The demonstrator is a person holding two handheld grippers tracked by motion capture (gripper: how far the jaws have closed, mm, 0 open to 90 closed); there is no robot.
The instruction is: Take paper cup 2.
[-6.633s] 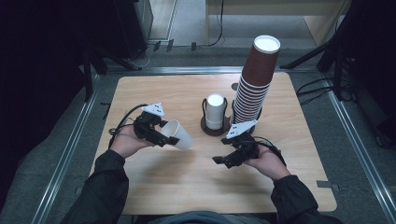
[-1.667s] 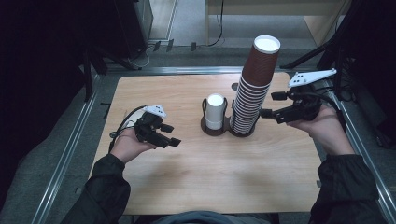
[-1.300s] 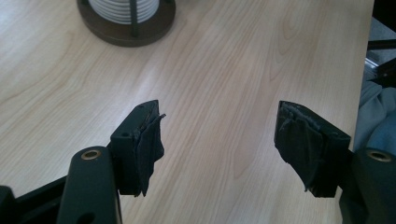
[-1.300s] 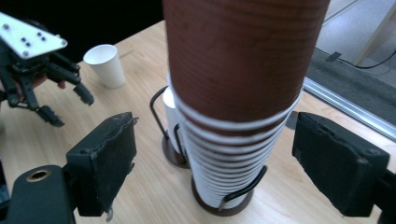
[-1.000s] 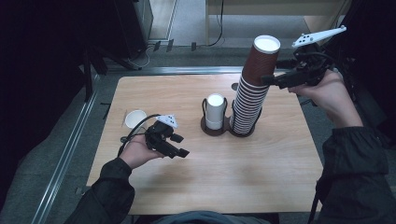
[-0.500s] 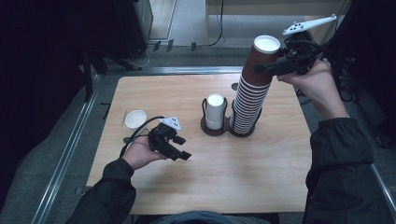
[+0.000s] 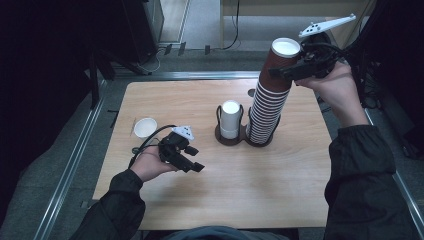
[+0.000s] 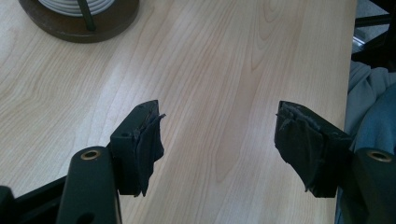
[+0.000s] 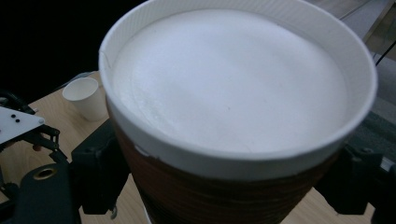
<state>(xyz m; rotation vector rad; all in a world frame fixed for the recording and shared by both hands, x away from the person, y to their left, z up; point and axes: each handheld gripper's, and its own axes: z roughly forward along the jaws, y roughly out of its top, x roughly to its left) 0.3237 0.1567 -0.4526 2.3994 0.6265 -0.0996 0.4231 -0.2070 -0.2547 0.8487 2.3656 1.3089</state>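
A: High view first. Where's your right gripper [image 7: 280, 73]?

B: Up at the top cup [image 7: 284, 61] of the tall brown stack [image 7: 267, 107], which stands upright in its holder [image 7: 242, 139] at the far right of the desk [image 7: 250, 185]. Your fingers sit either side of that cup's wall, just under the white rim, so any lift has to follow the stack's long axis, straight up.

A: And your left gripper [image 7: 192, 160]?

B: Near left, low over bare desk, well apart from the stack. A small white cup [image 7: 145, 128] stands just beyond it. Your right hand is the one on the job.

A: Left gripper view?

B: Your fingers [image 8: 142, 142] stand apart with nothing but wood between them.

A: Right gripper view?

B: The top cup [image 9: 233, 116] sits between your fingers [image 9: 100, 170], its mouth facing up. They hug both sides, apparently clamped on it, though the contact itself is hidden.
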